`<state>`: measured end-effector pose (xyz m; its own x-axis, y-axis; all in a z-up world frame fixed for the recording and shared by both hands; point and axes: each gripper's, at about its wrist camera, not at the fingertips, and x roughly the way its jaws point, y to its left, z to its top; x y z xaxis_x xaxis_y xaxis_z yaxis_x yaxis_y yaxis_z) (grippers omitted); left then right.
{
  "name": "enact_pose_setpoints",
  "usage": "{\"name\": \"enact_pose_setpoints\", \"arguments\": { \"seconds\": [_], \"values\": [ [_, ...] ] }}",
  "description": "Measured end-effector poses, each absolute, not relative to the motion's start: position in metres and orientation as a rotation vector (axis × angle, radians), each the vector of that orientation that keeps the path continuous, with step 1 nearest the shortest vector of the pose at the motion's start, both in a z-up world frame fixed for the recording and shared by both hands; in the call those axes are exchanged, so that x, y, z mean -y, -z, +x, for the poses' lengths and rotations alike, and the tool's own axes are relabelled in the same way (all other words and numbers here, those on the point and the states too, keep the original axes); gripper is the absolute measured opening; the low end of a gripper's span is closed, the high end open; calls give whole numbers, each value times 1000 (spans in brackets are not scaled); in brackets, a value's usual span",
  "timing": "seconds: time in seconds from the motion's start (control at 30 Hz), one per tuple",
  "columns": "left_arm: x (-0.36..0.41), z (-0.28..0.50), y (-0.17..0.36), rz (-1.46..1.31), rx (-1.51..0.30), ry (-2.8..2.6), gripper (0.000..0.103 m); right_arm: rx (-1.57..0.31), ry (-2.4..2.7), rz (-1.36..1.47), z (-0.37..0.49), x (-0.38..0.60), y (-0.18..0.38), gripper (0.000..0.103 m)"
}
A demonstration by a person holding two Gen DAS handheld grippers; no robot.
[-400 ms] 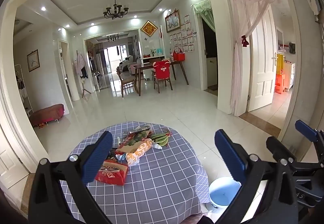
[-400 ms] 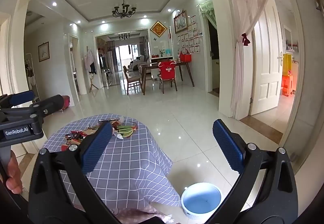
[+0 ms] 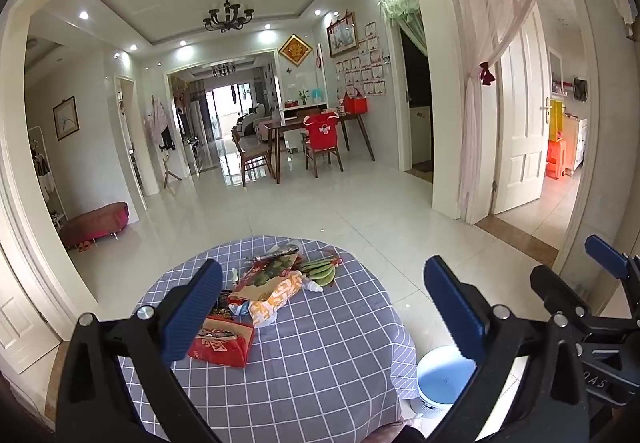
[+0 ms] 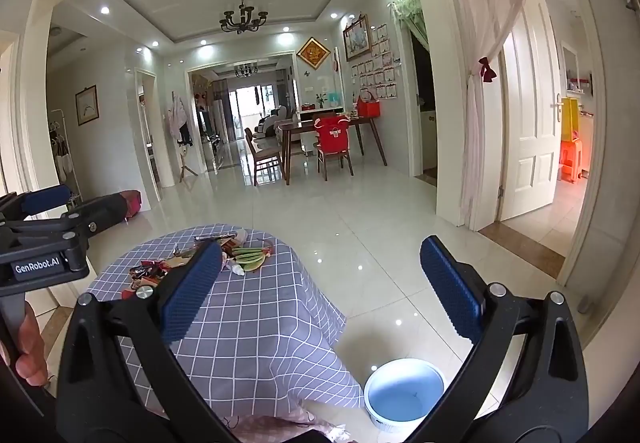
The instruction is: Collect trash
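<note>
Ahead of both grippers, a heap of trash [image 3: 264, 291] lay on a round table [image 3: 320, 363] draped in grey checked cloth, well beyond the fingertips. Crinkled foil wrappers, a flat red packet [image 3: 222, 341] and a bunch of green bananas [image 3: 320, 271] made up the pile. Left gripper [image 3: 324, 307] and right gripper [image 4: 320, 287] both stood spread wide, ribbed blue pads empty. On the glossy tile floor beside the table sat a round white bin [image 4: 404, 391] with a blue liner
</note>
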<state>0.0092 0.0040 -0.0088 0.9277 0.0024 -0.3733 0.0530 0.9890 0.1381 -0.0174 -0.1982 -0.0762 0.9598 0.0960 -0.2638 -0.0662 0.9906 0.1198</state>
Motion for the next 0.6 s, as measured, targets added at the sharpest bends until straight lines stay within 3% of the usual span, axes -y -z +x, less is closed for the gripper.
{"name": "enact_pose_setpoints", "arguments": {
  "seconds": [0.6],
  "values": [
    [-3,24,15,159,-400,20,99,-279,-91,124,-13,196,78,97]
  ]
}}
